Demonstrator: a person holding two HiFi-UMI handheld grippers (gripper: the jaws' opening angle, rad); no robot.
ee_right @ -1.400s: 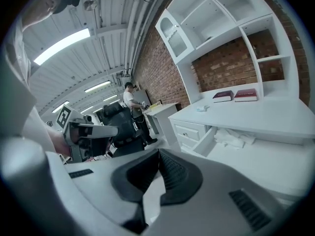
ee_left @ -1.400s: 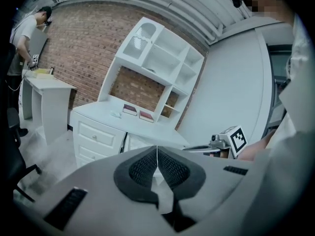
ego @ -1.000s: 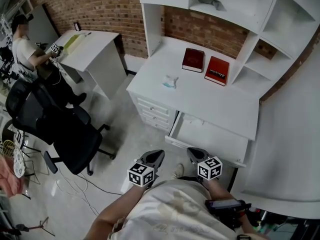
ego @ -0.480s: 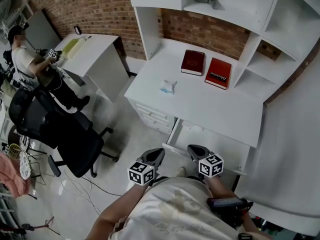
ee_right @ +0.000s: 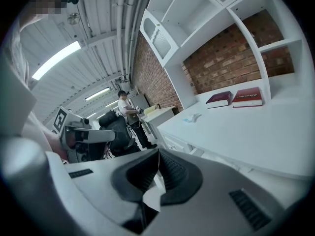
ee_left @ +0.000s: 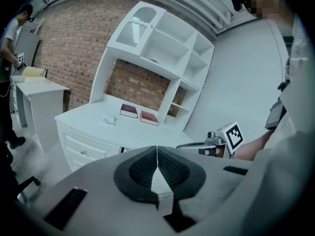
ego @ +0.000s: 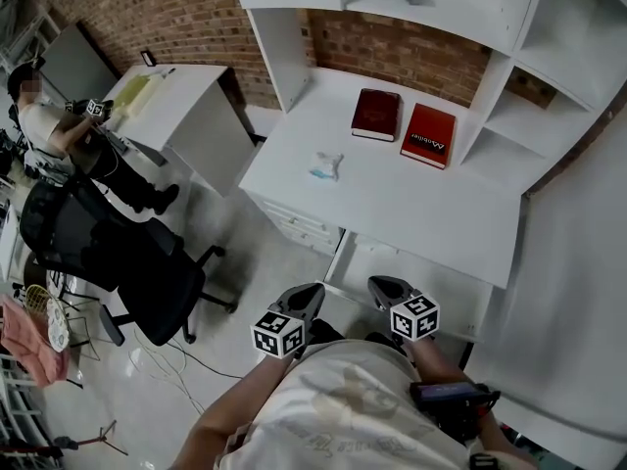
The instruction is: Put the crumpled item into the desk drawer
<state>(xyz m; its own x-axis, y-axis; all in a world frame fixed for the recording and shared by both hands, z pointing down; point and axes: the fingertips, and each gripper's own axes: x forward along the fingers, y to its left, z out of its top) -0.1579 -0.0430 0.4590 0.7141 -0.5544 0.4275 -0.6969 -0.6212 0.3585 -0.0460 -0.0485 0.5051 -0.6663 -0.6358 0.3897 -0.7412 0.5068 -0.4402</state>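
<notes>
The crumpled item (ego: 326, 165), a small white and pale-blue wad, lies on the white desk top (ego: 411, 204), left of the middle. Below the desk top the desk drawer (ego: 431, 277) stands pulled out. My left gripper (ego: 312, 290) and right gripper (ego: 377, 284) are held side by side near my body, short of the drawer's front, both shut with nothing in them. In the left gripper view the jaws (ee_left: 157, 151) meet, and the crumpled item (ee_left: 109, 121) lies far ahead. In the right gripper view the jaws (ee_right: 157, 154) also meet, with the crumpled item (ee_right: 192, 117) far off.
Two red books (ego: 377, 114) (ego: 428, 135) lie at the back of the desk under the white shelves. A stack of shut drawers (ego: 294, 225) fills the desk's left side. A black office chair (ego: 127, 253) stands to the left. A person (ego: 44, 125) sits at a second white desk (ego: 176, 106).
Both grippers and my head have moved a little towards the desk, so it sits higher and larger in the head view. Both grippers stay shut.
</notes>
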